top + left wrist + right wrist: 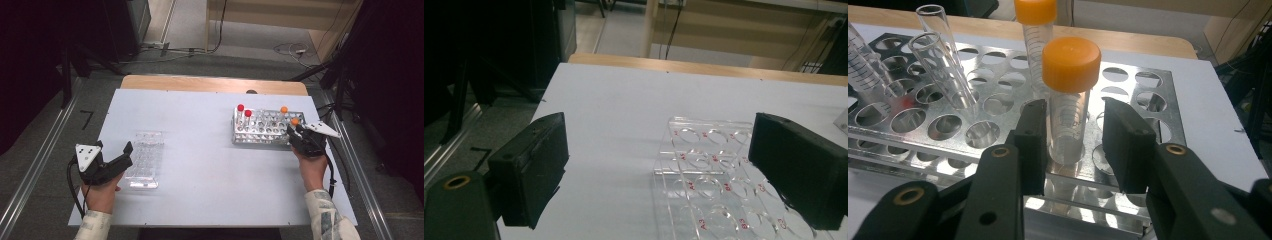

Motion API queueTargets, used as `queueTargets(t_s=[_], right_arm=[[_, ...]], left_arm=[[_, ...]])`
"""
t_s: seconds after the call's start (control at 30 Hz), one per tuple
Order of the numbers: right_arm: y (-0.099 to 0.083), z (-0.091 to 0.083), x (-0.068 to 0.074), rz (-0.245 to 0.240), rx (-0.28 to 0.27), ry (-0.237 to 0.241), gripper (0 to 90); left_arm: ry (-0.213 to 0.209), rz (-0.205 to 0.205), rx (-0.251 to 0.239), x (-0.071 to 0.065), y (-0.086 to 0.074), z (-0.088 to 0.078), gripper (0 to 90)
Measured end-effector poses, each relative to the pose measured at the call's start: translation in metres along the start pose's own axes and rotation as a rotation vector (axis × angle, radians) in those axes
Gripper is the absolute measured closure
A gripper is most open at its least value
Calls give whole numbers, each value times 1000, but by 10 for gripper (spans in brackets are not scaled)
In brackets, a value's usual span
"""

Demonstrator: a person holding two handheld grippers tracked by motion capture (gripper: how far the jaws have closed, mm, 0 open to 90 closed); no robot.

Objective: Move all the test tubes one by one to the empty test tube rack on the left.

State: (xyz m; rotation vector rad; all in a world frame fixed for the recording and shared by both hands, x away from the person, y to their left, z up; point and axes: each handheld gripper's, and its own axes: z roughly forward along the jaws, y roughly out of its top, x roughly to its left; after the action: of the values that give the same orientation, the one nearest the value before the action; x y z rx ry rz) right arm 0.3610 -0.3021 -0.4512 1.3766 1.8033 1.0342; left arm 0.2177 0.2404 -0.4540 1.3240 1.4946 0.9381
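A metal tube rack (235, 138) (1158, 95) stands at the table's right. It holds two red-capped tubes (240, 107), two orange-capped tubes and some uncapped clear tubes (943, 60). My right gripper (294, 131) (1075, 112) is at the rack's near right corner, its jaws either side of the nearer orange-capped tube (295, 121) (1070, 65). The left jaw is against the tube and a gap shows at the right jaw. The other orange-capped tube (1035, 20) stands behind. My left gripper (114, 147) (659, 125) is open beside a clear plastic rack (145, 160) (704, 170), with nothing held.
The white table top (200, 165) has bare room between the two racks. A wooden strip (210, 82) runs along its far edge. Cables lie on the floor beyond, and metal rails run along both sides of the table.
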Motion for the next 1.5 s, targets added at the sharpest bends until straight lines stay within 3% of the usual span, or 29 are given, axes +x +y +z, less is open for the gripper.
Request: queueTargets(t_s=[0.47, 0.77, 1.07, 1.2, 1.5], right_arm=[[2, 3, 4, -18, -8, -10, 713], [18, -16, 3, -16, -71, -6, 718], [32, -40, 5, -14, -124, 37, 718], [33, -47, 10, -22, -120, 62, 718], [29, -57, 26, -53, -107, 125, 718]], left_arm=[[-1, 0, -1, 0, 0, -1, 95], [-4, 6, -8, -2, 2, -2, 95], [-25, 16, -23, -9, 8, -4, 95], [-28, 19, -22, -12, 10, -3, 95], [-90, 40, -24, -31, 22, -3, 96]])
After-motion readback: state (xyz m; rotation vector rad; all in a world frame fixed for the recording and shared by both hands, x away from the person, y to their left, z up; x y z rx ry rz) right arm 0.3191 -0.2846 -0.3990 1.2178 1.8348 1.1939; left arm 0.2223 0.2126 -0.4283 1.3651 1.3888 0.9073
